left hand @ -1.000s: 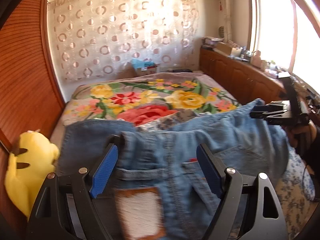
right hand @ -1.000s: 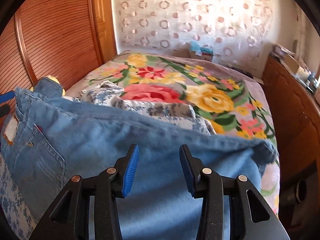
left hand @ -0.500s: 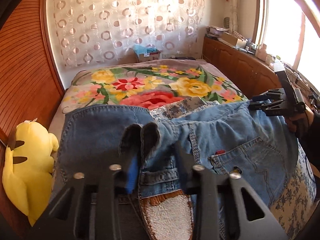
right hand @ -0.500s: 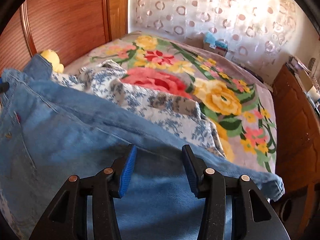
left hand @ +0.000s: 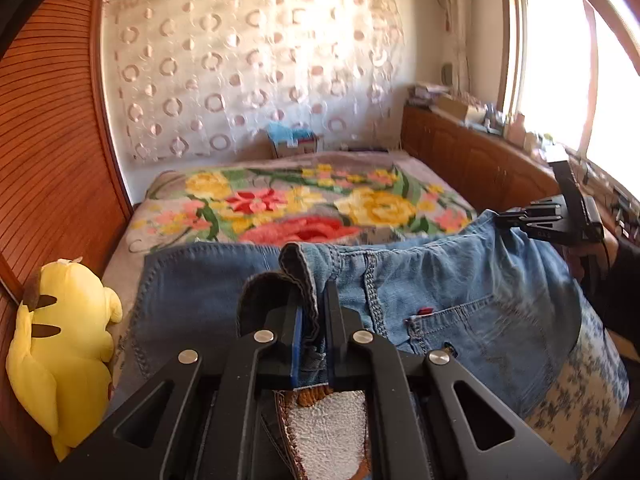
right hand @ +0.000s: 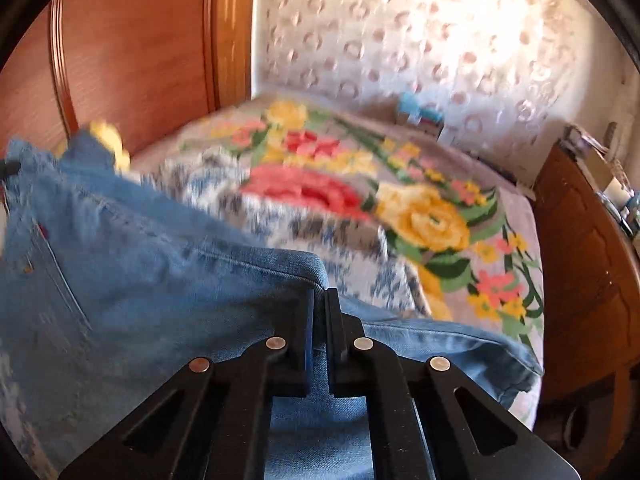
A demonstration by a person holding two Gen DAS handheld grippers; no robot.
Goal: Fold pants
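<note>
My left hand-held gripper (left hand: pixel 314 320) is closing its jaws on the blue jeans (left hand: pixel 460 300). A bunched fold of the waistband sits between the blue pads (left hand: pixel 297 344), and the pads press on it. Just under the jaws I see a pale patch with a brown edge (left hand: pixel 328 428). I think it is the label on the jeans, but the gripper body hides most of it.

My right hand-held gripper (right hand: pixel 319 316) has its jaws pressed together on a folded corner of the same jeans (right hand: pixel 140 280). The cloth sticks out above the jaws. In the left wrist view I can see this gripper far off to the right (left hand: pixel 536 220), holding the top edge of the denim. The hand behind it is mostly cut off by the picture edge.

The jeans lie across the near end of the bed (left hand: pixel 304 204), stretched between the two grippers. A back pocket (left hand: pixel 472 328) faces up.

The right wrist view is blurry, so small things are hard to make out. A blue and white flowered cloth (right hand: pixel 320 232) pokes out from behind the jeans. The jeans hide most of it.

A yellow plush toy (left hand: pixel 60 344) sits at the left by the wooden wall (left hand: pixel 48 160). Part of it is cut off.
</note>
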